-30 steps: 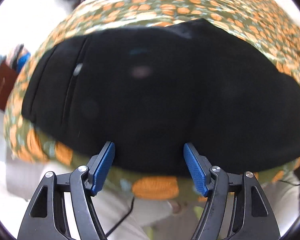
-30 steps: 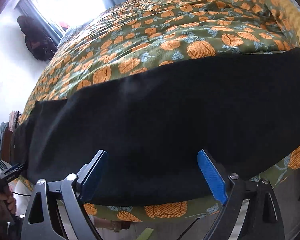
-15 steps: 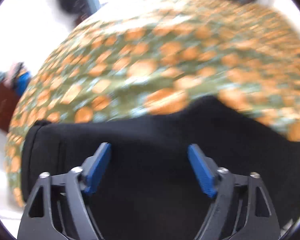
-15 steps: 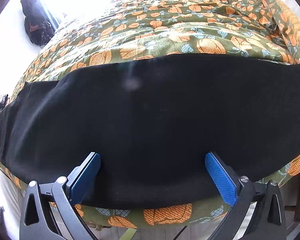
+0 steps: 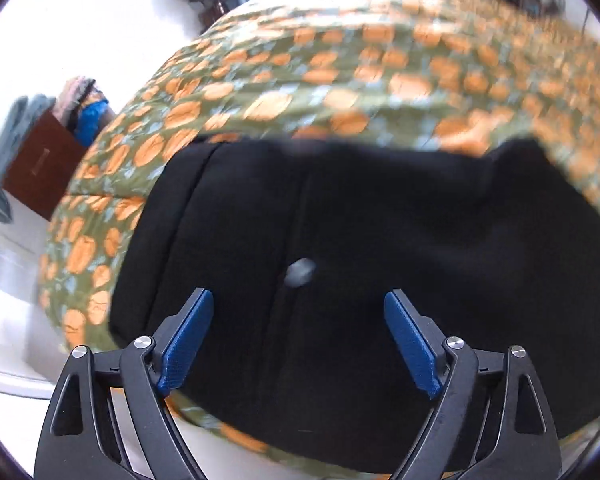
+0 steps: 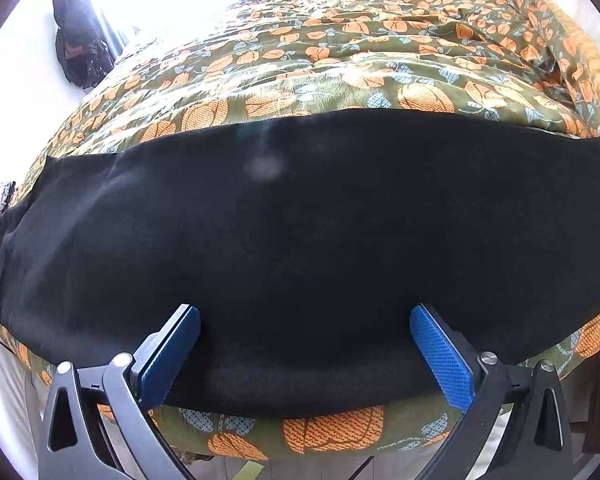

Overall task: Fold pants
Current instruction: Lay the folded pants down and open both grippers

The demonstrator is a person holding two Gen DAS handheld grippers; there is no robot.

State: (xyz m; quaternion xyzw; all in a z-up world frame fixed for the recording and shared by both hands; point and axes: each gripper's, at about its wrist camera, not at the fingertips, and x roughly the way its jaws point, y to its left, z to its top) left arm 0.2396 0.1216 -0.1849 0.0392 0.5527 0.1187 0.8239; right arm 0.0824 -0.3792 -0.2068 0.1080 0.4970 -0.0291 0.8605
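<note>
Item: black pants (image 6: pixel 300 220), spread lengthwise on the bed (image 6: pixel 340 60) by its near edge for folding — my left claw (image 5: pixel 299 340) opening above the waist end, my right claw (image 6: pixel 305 352) spread wide over the legs, neither pinching cloth.

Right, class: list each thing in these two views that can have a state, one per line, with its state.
Black pants: laid flat in a long band across the bedspread, not gripped.
Left gripper: jaws opening, over the pants, nothing pinched.
Right gripper: wide open, over the pants' near edge.
Pumpkin bedspread: spread over the bed, rumpled at the far right.
</note>
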